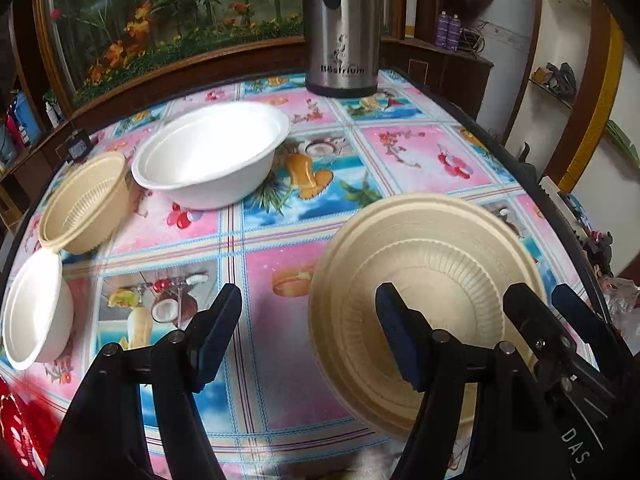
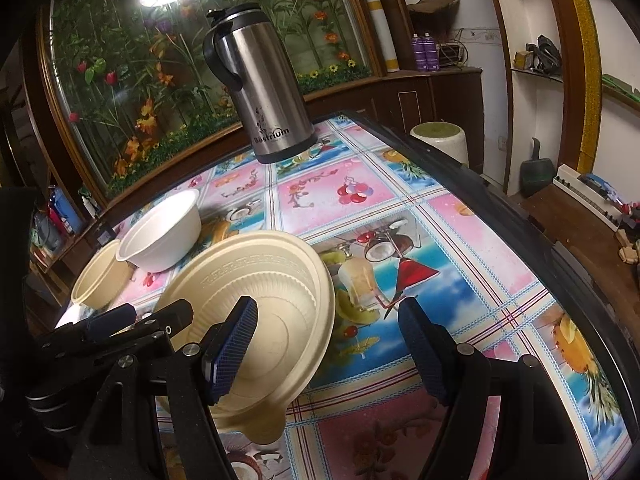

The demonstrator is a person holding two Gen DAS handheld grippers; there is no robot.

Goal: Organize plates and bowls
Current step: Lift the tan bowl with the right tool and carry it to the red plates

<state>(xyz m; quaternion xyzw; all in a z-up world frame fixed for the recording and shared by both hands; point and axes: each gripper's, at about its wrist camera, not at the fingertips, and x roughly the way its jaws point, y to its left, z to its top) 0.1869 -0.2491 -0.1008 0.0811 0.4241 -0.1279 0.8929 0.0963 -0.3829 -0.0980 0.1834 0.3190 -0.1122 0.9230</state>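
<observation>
Hovering over beige plate [image 1: 424, 280] near table's [image 1: 256, 240] near edge — left gripper [image 1: 308, 332] and right gripper [image 2: 328, 344] both gaping wide, gripping nothing. Plate looking light, thin, fairly stiff — rim being best hold.

Black linkage fingers [image 1: 224, 332] with blue ribbed pads (steel pivot pins)

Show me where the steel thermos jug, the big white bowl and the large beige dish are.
steel thermos jug [image 2: 276, 120], right wrist view, on its body.
big white bowl [image 1: 212, 184], left wrist view, outer wall.
large beige dish [image 2: 248, 264], right wrist view, inner rim.
</observation>
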